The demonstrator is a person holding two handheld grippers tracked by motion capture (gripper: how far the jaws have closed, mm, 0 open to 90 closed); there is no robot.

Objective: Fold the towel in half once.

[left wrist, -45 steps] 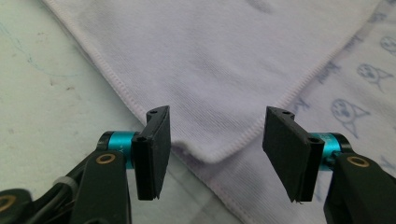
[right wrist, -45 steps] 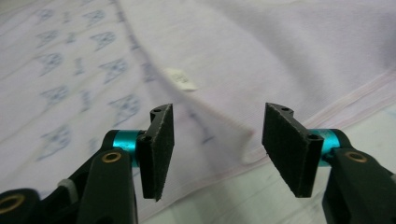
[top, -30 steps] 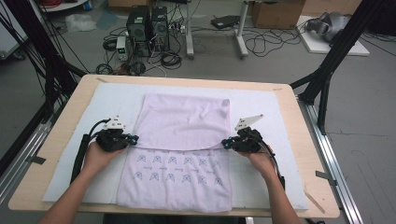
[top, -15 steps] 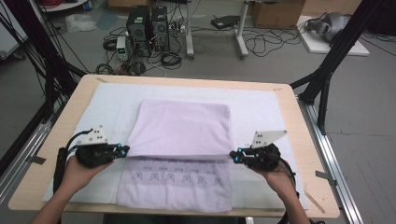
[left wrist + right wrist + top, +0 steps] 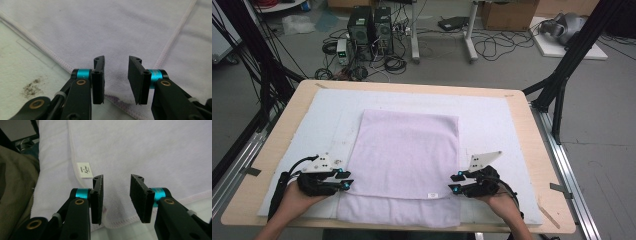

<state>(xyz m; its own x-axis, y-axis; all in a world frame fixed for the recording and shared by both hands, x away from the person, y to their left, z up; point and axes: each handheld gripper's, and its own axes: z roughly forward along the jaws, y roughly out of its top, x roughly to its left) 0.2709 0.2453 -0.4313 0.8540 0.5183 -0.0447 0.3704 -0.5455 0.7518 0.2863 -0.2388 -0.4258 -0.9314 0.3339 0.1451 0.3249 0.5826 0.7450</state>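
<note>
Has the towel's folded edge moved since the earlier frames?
Yes. The folded edge has come toward the near side of the table, now covering most of the towel's lower layer.

the towel (image 5: 407,150) is a pale lilac, plain across its folded top, with a slightly pinker stitched hem and a small white label (image 5: 84,169) printed in dark letters. under it lies a white mat (image 5: 502,120), marked with a brownish speckled stain (image 5: 31,87) near the towel's edge. the worktop (image 5: 532,145) is light tan wood. the left gripper (image 5: 346,180) and the right gripper (image 5: 454,183) are black, each with teal bands behind the fingers (image 5: 98,77), brass-coloured rivets and a pale grey plate on top. the floor (image 5: 602,130) beyond is grey, strewn with black cables.
</note>
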